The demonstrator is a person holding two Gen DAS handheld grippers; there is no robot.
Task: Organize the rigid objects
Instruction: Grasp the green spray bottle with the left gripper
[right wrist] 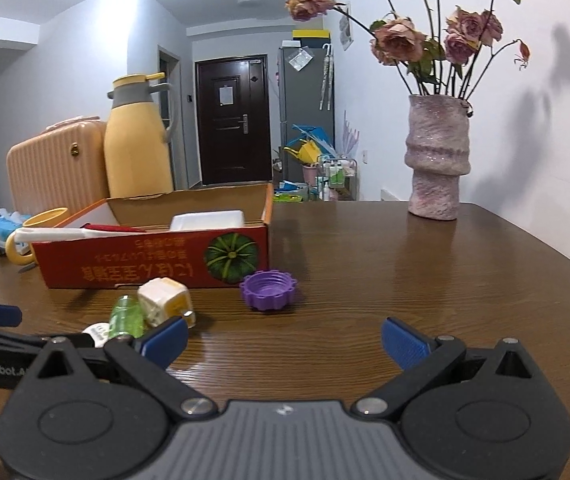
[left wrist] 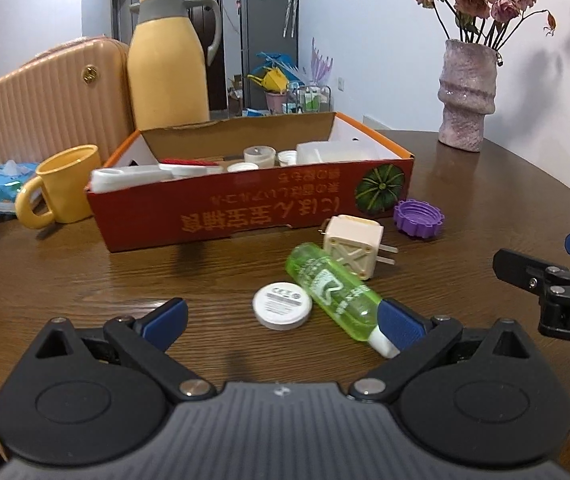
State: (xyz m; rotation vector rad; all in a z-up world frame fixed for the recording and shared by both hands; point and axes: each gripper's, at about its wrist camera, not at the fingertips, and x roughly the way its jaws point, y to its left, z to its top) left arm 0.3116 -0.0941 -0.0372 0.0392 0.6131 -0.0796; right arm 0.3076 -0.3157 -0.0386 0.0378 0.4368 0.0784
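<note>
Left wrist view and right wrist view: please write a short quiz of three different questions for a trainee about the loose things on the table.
1. True or false: the purple cap lies inside the red box.
2. Which thing touches the green bottle? A) yellow mug B) white lid C) vase
3. Fill in: both grippers, left gripper and right gripper, are ____.

Key: 1 false, it lies on the table; 2 B, the white lid; 3 open.

Left tongs (left wrist: 283, 320), right tongs (right wrist: 285, 338): black linkages, blue pads, silver screws, ribbed grey body.
</note>
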